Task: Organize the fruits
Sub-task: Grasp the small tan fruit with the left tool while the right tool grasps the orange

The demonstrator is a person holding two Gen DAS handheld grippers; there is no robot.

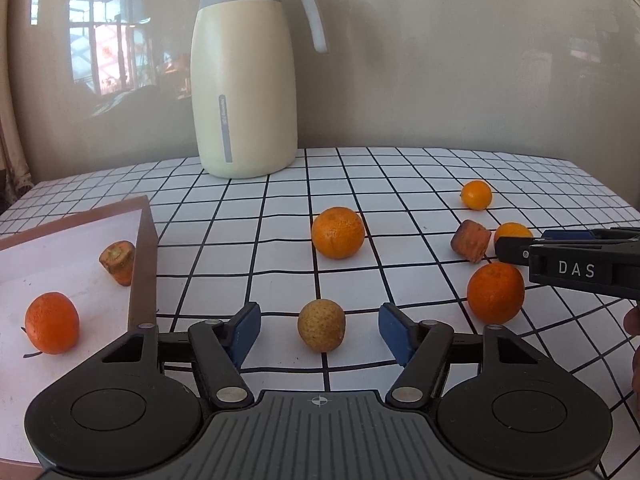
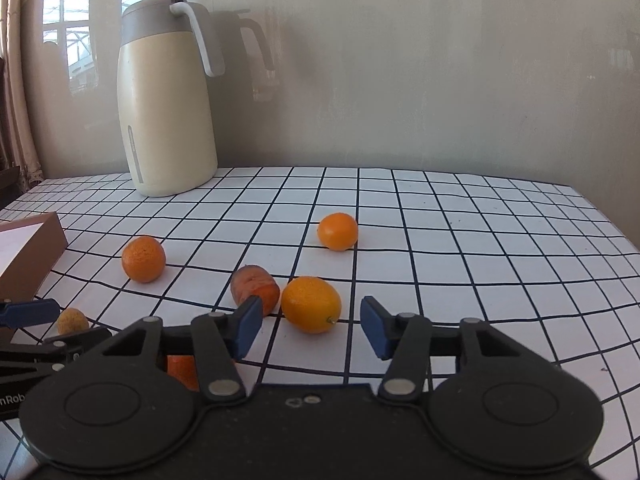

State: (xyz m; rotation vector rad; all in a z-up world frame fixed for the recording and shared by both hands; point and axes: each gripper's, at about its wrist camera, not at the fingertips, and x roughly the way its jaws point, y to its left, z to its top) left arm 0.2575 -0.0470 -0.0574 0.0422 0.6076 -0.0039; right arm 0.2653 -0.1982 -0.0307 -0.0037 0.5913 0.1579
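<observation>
Left tool (image 1: 320, 330) spread wide around yellow-brown fruit (image 1: 321, 325), untouched.

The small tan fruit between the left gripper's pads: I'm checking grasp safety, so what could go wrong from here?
The round tan fruit sits loose between the open left gripper; an off-centre close could roll it away. The right gripper brackets a kumquat touching a carrot chunk, which its left pad may nudge.

light: bright daylight; window glare on wall (image 1: 440, 60) | shadows: soft | edges: fisheye-bent, dark corners | focus: sharp
</observation>
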